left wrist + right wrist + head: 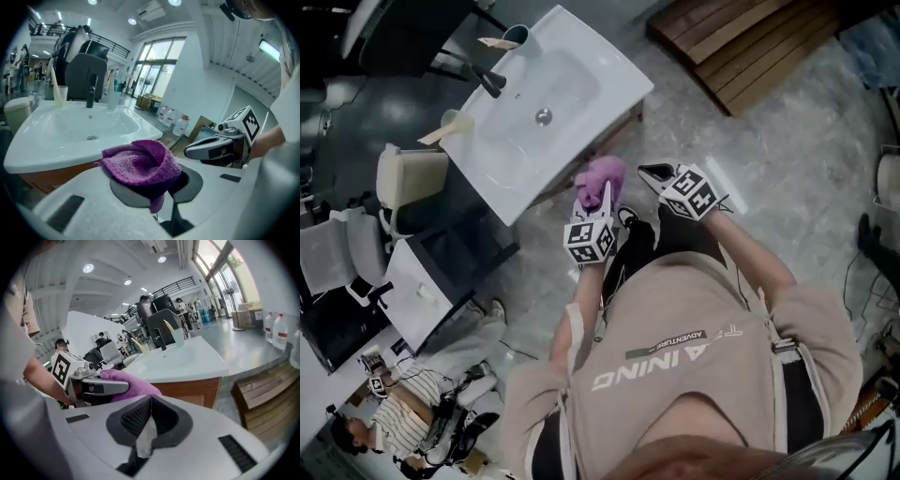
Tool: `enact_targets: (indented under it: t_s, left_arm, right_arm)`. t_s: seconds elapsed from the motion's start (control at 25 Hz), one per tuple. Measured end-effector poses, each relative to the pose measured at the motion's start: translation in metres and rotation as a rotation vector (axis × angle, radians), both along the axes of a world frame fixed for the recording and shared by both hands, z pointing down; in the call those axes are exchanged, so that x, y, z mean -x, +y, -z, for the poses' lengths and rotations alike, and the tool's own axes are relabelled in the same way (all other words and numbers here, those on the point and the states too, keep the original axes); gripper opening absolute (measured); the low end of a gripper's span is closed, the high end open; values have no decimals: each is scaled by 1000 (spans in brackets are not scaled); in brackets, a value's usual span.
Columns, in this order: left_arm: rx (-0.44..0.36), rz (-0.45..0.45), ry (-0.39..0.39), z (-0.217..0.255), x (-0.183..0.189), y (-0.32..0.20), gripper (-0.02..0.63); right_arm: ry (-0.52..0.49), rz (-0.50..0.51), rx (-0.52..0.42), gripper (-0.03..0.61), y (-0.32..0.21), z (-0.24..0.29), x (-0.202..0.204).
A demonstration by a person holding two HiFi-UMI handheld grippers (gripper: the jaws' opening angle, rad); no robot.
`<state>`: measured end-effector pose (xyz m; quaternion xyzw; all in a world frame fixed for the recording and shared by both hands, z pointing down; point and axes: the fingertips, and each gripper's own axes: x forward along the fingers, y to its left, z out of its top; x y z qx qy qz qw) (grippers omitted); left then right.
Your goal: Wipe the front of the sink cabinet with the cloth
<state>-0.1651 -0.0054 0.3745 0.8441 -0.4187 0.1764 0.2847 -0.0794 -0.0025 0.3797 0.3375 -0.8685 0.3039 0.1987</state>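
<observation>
1. Head view: the left gripper [600, 192] is clenched on the purple cloth [602, 174]. The cloth is a bunched wad with no clear long axis, held at the near edge of the white sink [581, 56]. The right gripper [649, 173] hangs just beside it. Two cups [455, 122] stand on the sink's rim, one either side of the black tap [490, 82], each with a pale item sticking out. The basin itself holds nothing. The person's top [694, 375] reads "ADVENTURE" above larger letters "AINING", seen upside down
2. Left gripper view: the cloth bulges up and forward from between the closed jaws, its open fold facing the sink. It sits near the brown cabinet front [49, 174] under the basin; whether it touches cannot be told. Large jugs [171, 123] stand on the floor beyond
3. Right gripper view: the jaws are pressed together with nothing between them. The cloth pokes past the left gripper's tip towards the cabinet. A wooden pallet [267, 390] lies to the right
</observation>
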Motion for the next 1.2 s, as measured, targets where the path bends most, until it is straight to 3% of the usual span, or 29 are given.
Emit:
enact_targets:
  t_s: [0.24,0.48,0.84,1.04,1.2]
  left_arm:
    - [-12,55,55,42,55,24,49]
    - [-110,42,47,78,98,34,49]
    - [-244,29,32,138,111,52,49]
    - [-294,113,83,171,117,43,49]
    - [-337,177,73,198,124,33,49]
  right_arm:
    - [12,-34,-68,12,13,46,36]
    - [53,58,-150,12,41,76,80]
    - [68,168,-319,12,43,148,115]
    - [-15,223,-371,12,35,195,121]
    - [-53,257,-440,12,22,236,117]
